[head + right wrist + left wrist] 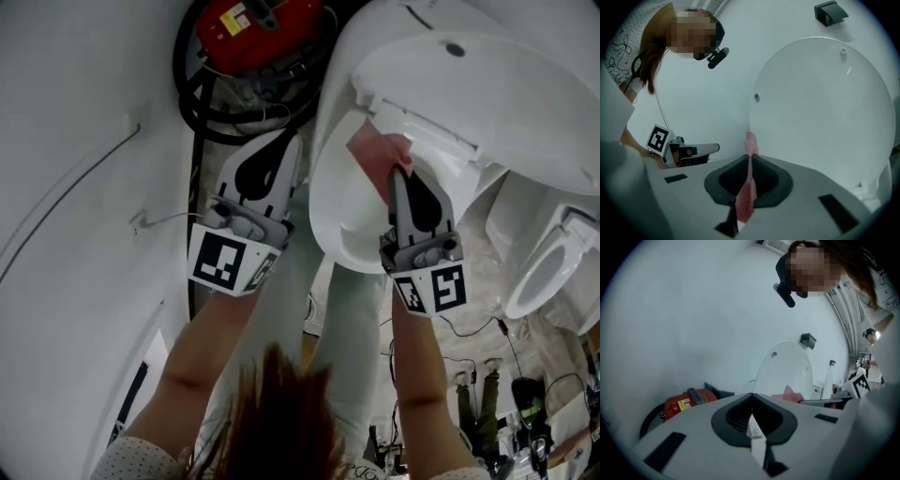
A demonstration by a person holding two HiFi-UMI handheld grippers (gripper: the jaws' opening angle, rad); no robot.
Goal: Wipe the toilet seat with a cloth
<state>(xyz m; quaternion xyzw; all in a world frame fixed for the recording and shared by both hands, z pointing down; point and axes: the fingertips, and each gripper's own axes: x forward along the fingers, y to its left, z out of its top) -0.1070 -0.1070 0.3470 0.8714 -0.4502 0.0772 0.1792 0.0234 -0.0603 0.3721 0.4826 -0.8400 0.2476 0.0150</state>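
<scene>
Two grippers show in the head view. The right gripper's (398, 173) jaws are clamped on the pink cloth (380, 150), which runs between them and protrudes past their tips at 12 o'clock, against the rear of the toilet seat (342, 225) under the raised lid (487, 84). The left gripper's (289, 142) jaws are together and empty, at 9 o'clock of the seat.
</scene>
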